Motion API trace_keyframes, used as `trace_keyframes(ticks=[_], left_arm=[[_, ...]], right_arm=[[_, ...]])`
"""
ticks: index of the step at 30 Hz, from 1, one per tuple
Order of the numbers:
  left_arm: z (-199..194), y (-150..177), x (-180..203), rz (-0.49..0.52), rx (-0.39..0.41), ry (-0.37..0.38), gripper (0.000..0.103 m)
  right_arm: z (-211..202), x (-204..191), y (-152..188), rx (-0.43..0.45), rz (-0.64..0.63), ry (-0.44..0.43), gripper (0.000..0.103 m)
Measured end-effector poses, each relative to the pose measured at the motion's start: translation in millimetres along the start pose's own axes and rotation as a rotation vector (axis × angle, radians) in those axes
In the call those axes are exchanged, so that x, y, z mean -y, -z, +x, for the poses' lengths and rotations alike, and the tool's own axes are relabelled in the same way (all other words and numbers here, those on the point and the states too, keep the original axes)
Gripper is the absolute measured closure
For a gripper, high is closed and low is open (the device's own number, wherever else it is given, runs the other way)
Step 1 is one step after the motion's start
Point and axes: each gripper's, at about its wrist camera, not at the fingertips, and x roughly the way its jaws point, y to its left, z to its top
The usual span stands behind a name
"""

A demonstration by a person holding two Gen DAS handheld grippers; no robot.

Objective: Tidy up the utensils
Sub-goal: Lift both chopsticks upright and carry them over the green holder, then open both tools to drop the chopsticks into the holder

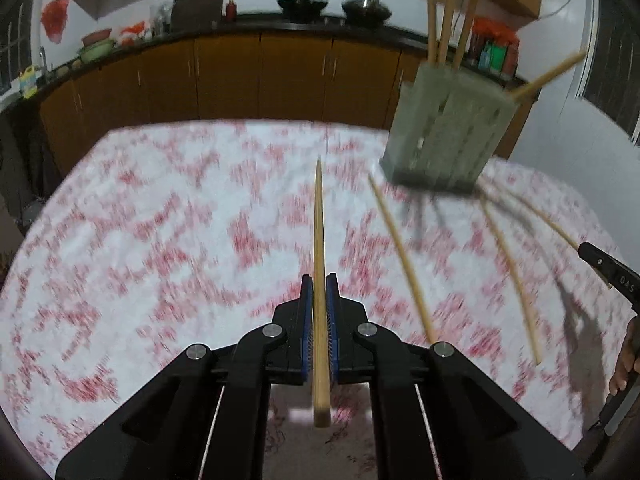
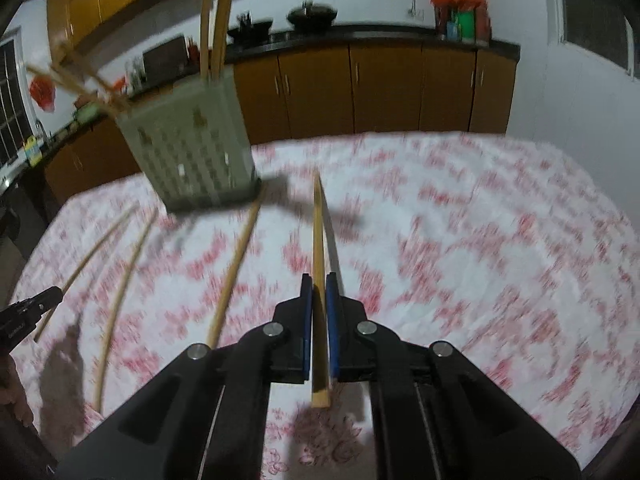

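My left gripper (image 1: 319, 280) is shut on a wooden chopstick (image 1: 319, 240) that points forward above the table. My right gripper (image 2: 319, 280) is shut on another wooden chopstick (image 2: 319, 236), also pointing forward. A grey perforated utensil holder (image 1: 448, 136) with several chopsticks standing in it sits on the table, right of my left gripper and left of my right gripper (image 2: 192, 148). Three loose chopsticks (image 1: 400, 256) lie on the cloth in front of the holder, also seen in the right wrist view (image 2: 236, 268). Both views are motion-blurred.
The table (image 1: 160, 220) has a white cloth with red flowers. Behind it runs a kitchen counter (image 1: 280, 28) with orange cabinets, woks and bottles. The right gripper's tip (image 1: 608, 272) shows at the right edge; the left gripper's tip (image 2: 32, 308) shows at the left edge.
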Motion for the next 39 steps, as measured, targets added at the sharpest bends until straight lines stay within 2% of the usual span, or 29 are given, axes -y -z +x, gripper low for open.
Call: trace_keyframes(ticks=[5, 13, 16, 23, 28, 34, 39], left_arm=[[-29.8, -26.3, 0.8, -0.014, 0.108, 0.018, 0.096], [-60.5, -61.2, 6.6, -0.027, 0.231, 0.045, 0.096], [-73.2, -70.5, 10.8, -0.012, 0.269, 0.056, 0.096], [-102.7, -94.8, 29.1, 0.016, 0.353, 0.116, 0.096], [-120.3, -114.3, 53.8, 0.034, 0.439, 0.160, 0.096], [-134.8, -152.6, 85.0, 0.032, 0.600, 0.162, 0.096], [-120.5, -175.5, 95.5, 0.008, 0.661, 0.126, 0.096]], right_arm=[[-25.9, 1.5, -22.2, 0.097, 0.008, -0.009, 0.095], [-54.2, 0.4, -46.5, 0.198, 0.017, -0.042, 0.095], [-71.0, -0.2, -60.9, 0.242, 0.027, -0.074, 0.095], [-109.2, -3.6, -96.2, 0.323, 0.064, -0.217, 0.095], [-131.7, -17.3, -124.7, 0.433, 0.074, -0.271, 0.095], [-136.5, -29.9, -152.6, 0.540, 0.084, -0.267, 0.095], [-115.3, -40.2, -169.3, 0.564, 0.078, -0.237, 0.095]])
